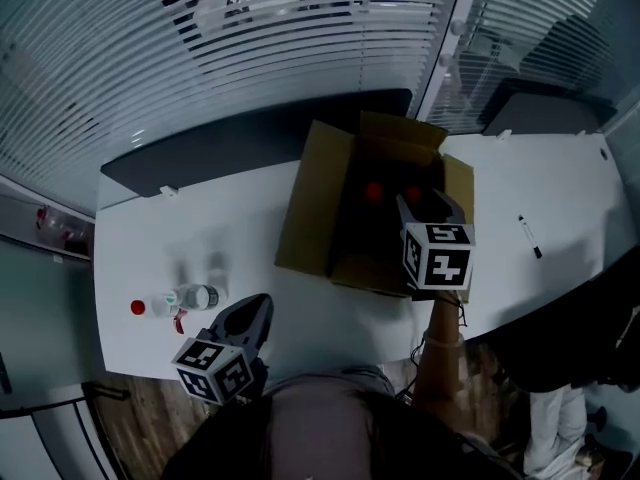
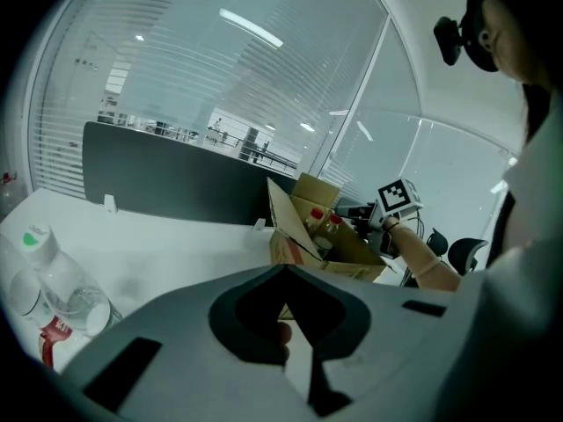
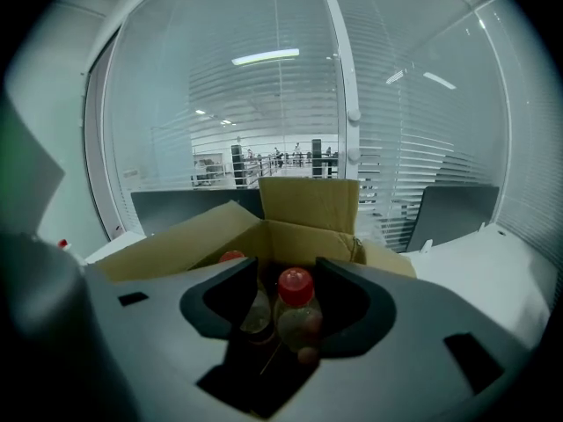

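Held the right gripper (image 3: 288, 266) over the open cardboard box (image 3: 303, 205), jaws wide apart and clamped on nothing, apparently spread to span a bottle. Framed one red-capped bottle (image 3: 297, 306) upright just ahead, between the jaws, with a second bottle (image 3: 252, 310) slightly left of them; probably stood upright to pack close. Held the left gripper (image 2: 286, 271) low above the table (image 2: 176, 244), jaws together and empty, seemingly idle, with clear bottles (image 2: 62, 297) left of the jaws.

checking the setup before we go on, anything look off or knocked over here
Nothing stands out. The open brown cardboard box sits flat on the white table, and the two red-capped clear plastic bottles inside stand upright.
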